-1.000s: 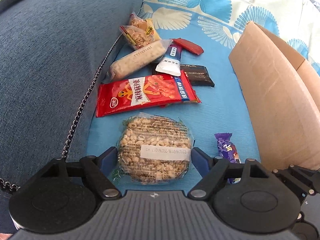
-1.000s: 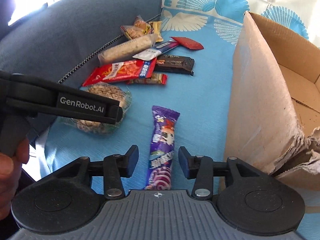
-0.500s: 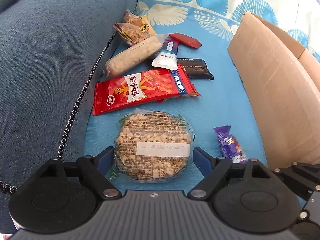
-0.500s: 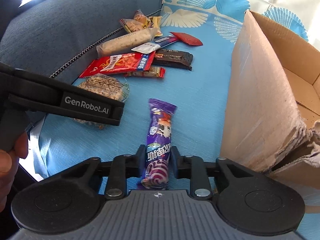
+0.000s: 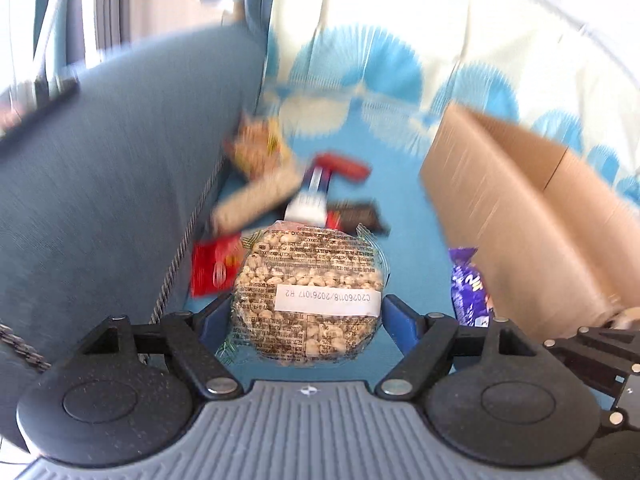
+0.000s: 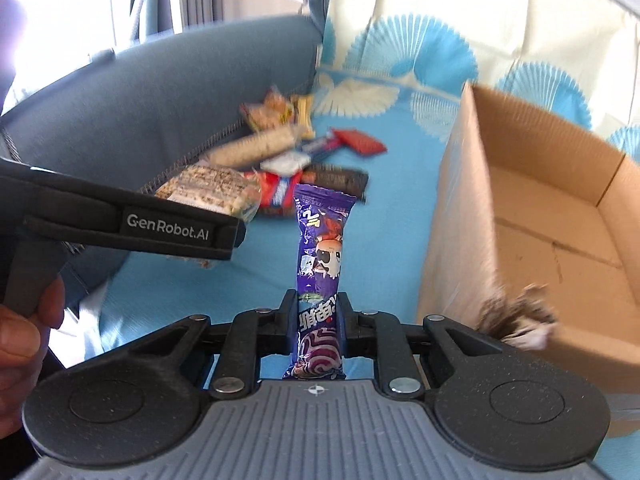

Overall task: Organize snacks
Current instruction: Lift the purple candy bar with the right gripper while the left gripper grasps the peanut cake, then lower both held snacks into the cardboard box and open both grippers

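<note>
The round puffed-grain cake pack point(image 5: 306, 294) is clamped at frame centre by the left gripper point(image 5: 306, 320). The purple candy bar point(image 6: 320, 264) is pinched upright by the right gripper point(image 6: 318, 320), left of the cardboard box point(image 6: 560, 216).

The left gripper point(image 5: 306, 316), open around it a second ago, now clamps the round puffed-grain cake point(image 5: 307, 294) and lifts it clear of the blue cloth. The right gripper point(image 6: 317, 322) raises the purple candy packet point(image 6: 322, 256) it closed on.
</note>
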`<state>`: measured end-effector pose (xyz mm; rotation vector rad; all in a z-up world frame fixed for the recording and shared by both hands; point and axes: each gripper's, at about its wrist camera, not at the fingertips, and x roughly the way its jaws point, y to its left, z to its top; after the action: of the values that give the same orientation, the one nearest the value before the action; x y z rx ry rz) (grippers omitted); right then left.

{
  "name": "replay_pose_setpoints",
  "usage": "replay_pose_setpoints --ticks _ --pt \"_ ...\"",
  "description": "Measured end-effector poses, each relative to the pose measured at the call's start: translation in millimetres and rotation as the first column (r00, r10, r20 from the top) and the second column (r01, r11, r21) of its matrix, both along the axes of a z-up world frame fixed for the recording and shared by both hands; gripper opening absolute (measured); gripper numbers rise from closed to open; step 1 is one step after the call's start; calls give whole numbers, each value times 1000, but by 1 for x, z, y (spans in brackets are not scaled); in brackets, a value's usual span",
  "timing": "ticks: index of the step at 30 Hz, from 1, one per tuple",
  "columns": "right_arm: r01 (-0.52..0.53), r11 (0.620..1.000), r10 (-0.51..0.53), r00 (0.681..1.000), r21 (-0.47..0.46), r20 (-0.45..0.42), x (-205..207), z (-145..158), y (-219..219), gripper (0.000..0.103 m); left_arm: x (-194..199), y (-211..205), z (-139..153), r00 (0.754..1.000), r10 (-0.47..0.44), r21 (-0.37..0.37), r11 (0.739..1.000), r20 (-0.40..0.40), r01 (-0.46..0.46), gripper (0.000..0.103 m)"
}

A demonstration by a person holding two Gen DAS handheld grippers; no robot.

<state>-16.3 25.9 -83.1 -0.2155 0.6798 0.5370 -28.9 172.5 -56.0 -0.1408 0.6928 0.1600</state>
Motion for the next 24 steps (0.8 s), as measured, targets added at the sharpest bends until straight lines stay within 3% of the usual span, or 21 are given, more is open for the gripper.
replay_pose_setpoints --ticks 4,10,18,24 --pt "-1 999 -3 996 46 85 -16 21 -14 20 -24 -7 19 994 0 -8 1000 107 0 83" --pt "54 991 -73 986 124 149 -29 49 -51 20 -44 -28 33 980 -60 -11 998 190 63 83" --pt "152 970 -195 953 188 232 -21 84 -113 20 -34 -58 32 969 -114 7 993 221 115 83" --pt "271 928 -321 930 256 178 11 78 -172 20 -24 -76 30 963 -151 30 989 224 148 83"
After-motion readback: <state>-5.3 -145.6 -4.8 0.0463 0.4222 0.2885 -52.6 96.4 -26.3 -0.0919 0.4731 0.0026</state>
